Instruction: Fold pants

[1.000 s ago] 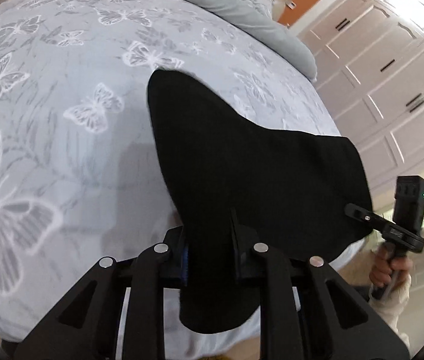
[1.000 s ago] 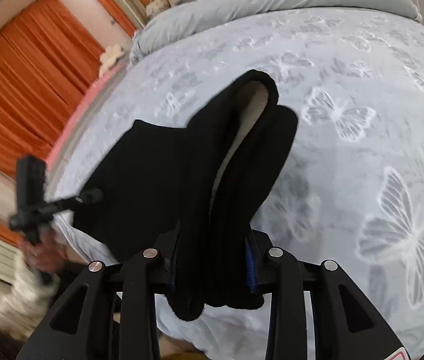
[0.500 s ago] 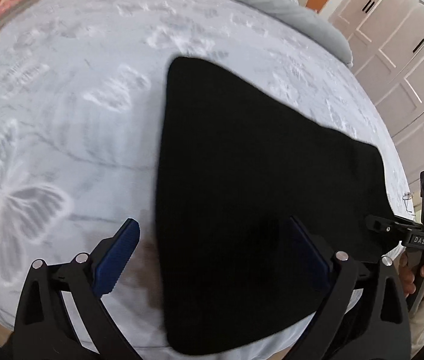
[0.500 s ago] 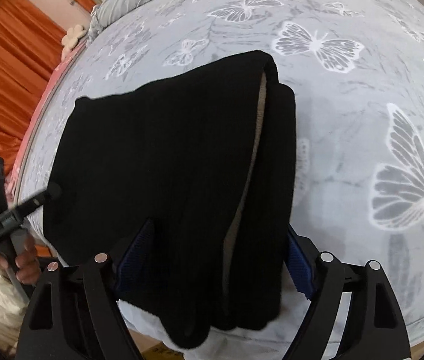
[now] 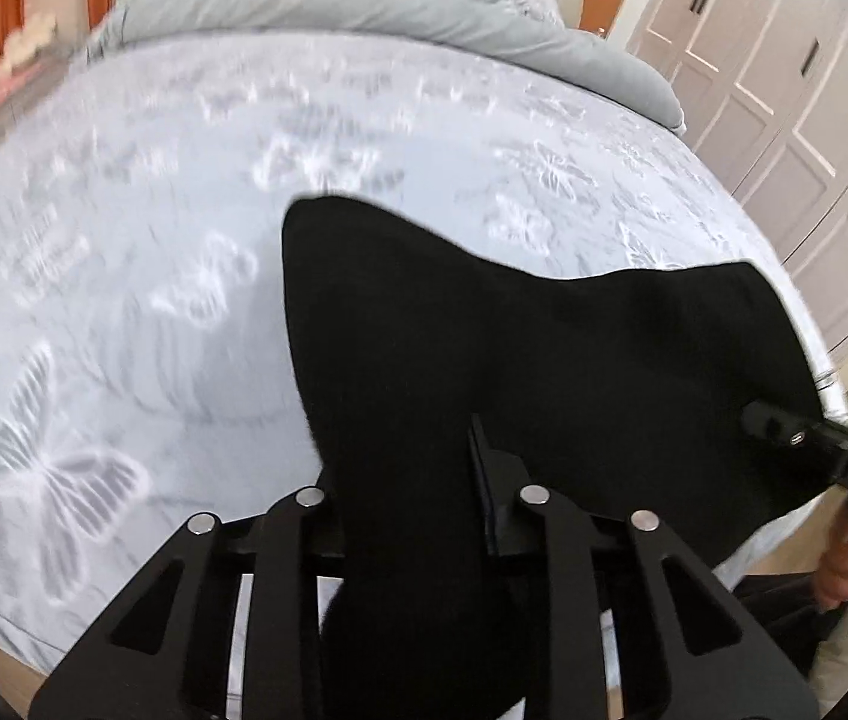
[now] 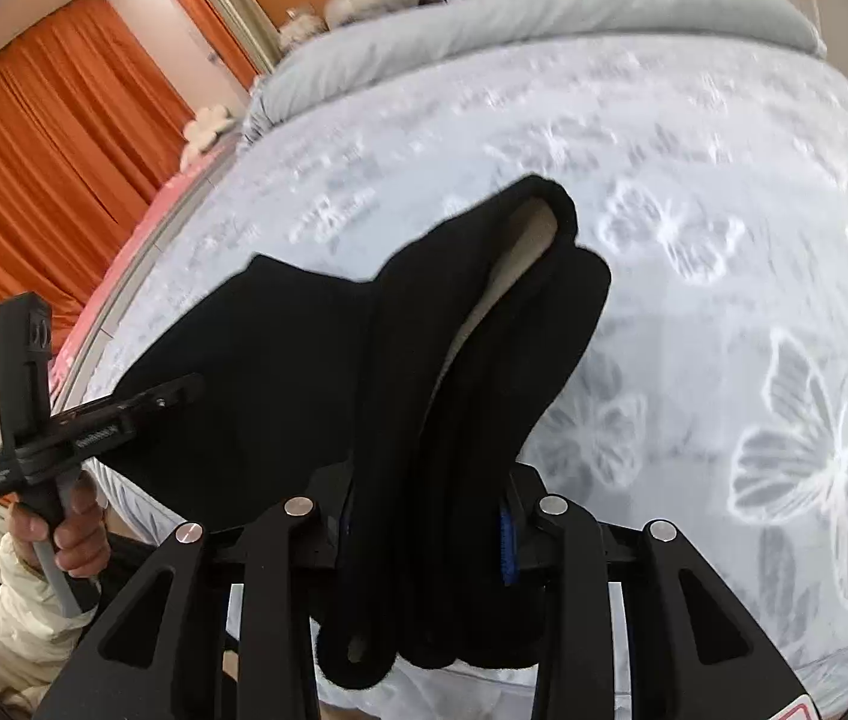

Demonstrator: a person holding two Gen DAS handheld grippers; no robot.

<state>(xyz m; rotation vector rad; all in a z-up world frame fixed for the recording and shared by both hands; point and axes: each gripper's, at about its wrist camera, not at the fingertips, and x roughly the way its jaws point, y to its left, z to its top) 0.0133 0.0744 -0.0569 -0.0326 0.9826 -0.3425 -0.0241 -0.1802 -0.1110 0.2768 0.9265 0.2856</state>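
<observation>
Left black two-finger gripper [image 5: 406,516]: jaws drawn narrow, clamped on one near corner of the black knitted pants [image 5: 520,372]; right black two-finger gripper [image 6: 424,534]: likewise narrow, pinching the opposite near corner, where several layers bunch thickly and a pale lining shows in the fold; pants: already folded into a compact panel, stretched between the two grippers, far edge sagging ahead of the fingers above the pale blue butterfly-print bedspread [image 5: 142,276]; contact with the bed beyond the fingers cannot be told; handling, judged: soft, limp, fairly light, thick at the seams, liable to droop mid-span; best held at corners through all layers; grey rolled duvet [image 6: 544,18] well beyond.
</observation>
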